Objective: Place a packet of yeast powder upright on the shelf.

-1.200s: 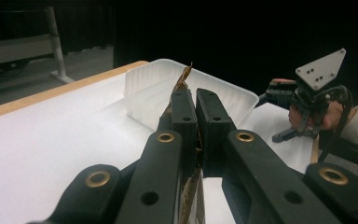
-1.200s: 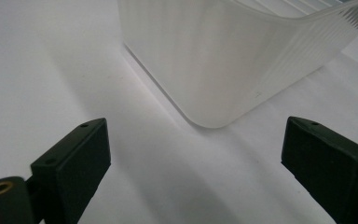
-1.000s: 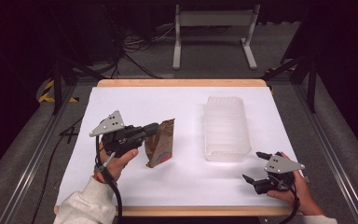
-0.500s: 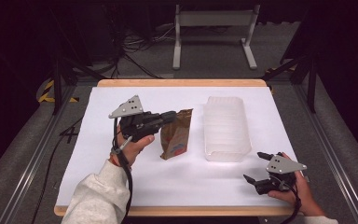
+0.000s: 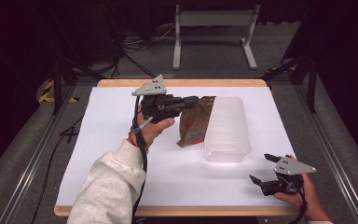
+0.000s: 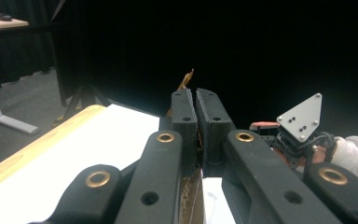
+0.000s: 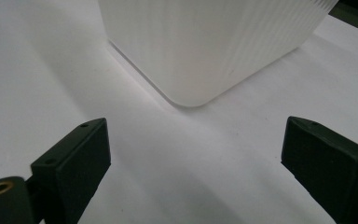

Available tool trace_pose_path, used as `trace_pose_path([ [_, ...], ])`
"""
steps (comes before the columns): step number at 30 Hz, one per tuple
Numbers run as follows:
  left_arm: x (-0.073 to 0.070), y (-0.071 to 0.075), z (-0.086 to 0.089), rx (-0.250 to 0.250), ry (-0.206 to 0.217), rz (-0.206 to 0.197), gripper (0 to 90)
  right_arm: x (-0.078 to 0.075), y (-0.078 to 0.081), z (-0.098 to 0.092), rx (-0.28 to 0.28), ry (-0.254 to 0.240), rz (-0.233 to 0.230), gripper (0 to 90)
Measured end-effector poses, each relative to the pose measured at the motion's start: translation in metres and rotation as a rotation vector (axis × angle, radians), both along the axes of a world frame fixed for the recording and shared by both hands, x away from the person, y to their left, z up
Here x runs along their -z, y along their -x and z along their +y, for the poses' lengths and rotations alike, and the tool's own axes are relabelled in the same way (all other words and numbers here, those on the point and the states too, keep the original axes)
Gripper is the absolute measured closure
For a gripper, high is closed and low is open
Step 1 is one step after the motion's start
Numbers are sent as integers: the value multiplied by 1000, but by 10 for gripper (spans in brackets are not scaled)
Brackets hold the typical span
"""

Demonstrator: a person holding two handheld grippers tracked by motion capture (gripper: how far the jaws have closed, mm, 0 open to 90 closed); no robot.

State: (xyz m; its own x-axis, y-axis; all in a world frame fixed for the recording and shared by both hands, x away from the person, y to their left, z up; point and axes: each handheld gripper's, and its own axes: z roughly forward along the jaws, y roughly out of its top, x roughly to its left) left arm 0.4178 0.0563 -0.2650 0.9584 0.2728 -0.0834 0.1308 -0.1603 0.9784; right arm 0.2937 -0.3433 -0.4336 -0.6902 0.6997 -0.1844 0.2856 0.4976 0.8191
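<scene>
Brown bag (image 5: 195, 122) hangs beside white translucent bin (image 5: 227, 129)

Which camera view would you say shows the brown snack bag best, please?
The high view: the brown snack bag hangs from the left gripper beside the white bin. The left gripper view shows just slivers of it between the jaws.

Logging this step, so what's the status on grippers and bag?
Left gripper shut on brown bag, bag lifted beside white bin. Right gripper open, low near table's front edge. Nothing in the way.
</scene>
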Motion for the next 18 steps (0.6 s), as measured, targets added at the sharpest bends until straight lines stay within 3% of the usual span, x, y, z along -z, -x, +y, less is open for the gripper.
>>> trace_pose_path([
  [18,-5,-3,-53,104,9,-11,869,1,3,-1,1,4,-1,87],
])
